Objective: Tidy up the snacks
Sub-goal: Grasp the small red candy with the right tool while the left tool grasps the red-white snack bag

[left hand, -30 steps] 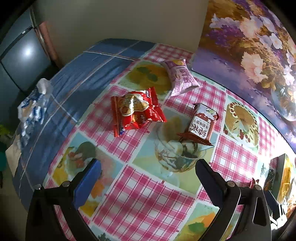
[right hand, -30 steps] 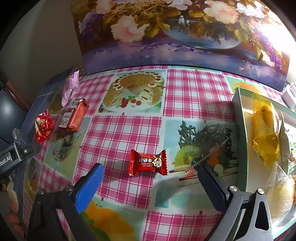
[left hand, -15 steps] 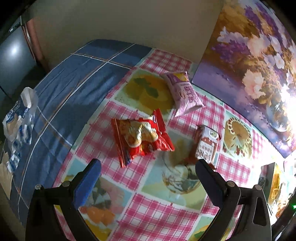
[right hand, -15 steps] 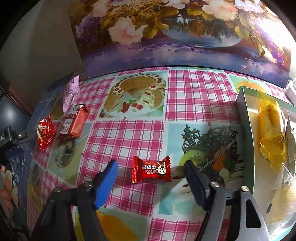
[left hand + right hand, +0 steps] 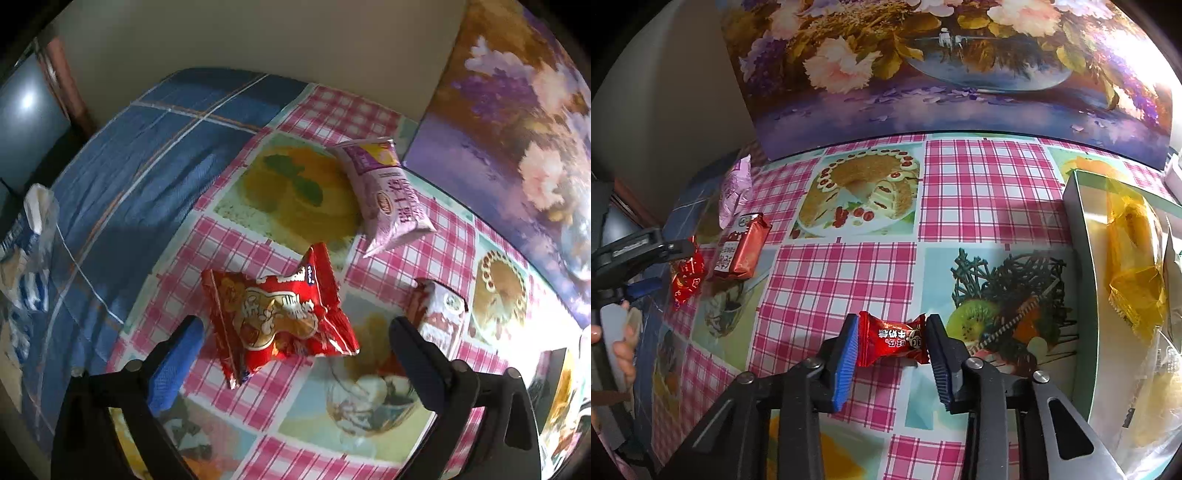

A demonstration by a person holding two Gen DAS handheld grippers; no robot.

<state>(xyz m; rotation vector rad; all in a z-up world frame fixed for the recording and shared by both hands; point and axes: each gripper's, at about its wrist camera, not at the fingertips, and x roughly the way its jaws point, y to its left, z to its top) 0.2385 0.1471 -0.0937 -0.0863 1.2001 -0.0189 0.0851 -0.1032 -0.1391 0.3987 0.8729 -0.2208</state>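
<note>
My left gripper (image 5: 295, 354) is open, its jaws on either side of a large red snack bag (image 5: 279, 319) on the checked tablecloth. A purple snack pack (image 5: 388, 192) lies beyond it and a small red-and-white pack (image 5: 439, 314) lies to the right. My right gripper (image 5: 892, 345) has closed on a small red candy (image 5: 892, 338), both pads against its twisted ends, on the cloth. The left gripper (image 5: 639, 254), the red bag (image 5: 687, 277), the red-and-white pack (image 5: 740, 251) and the purple pack (image 5: 733, 192) show at the left of the right wrist view.
A tray (image 5: 1082, 280) at the right holds a yellow wrapped snack (image 5: 1134, 258) and other packets. A flower painting (image 5: 942, 62) stands along the back. A blue cloth (image 5: 129, 177) covers the left side, with a blue-and-white plastic bag (image 5: 26, 266) at its edge.
My left gripper moved forward to straddle the red bag. My right gripper moved forward and narrowed from wide open until its pads met the red candy.
</note>
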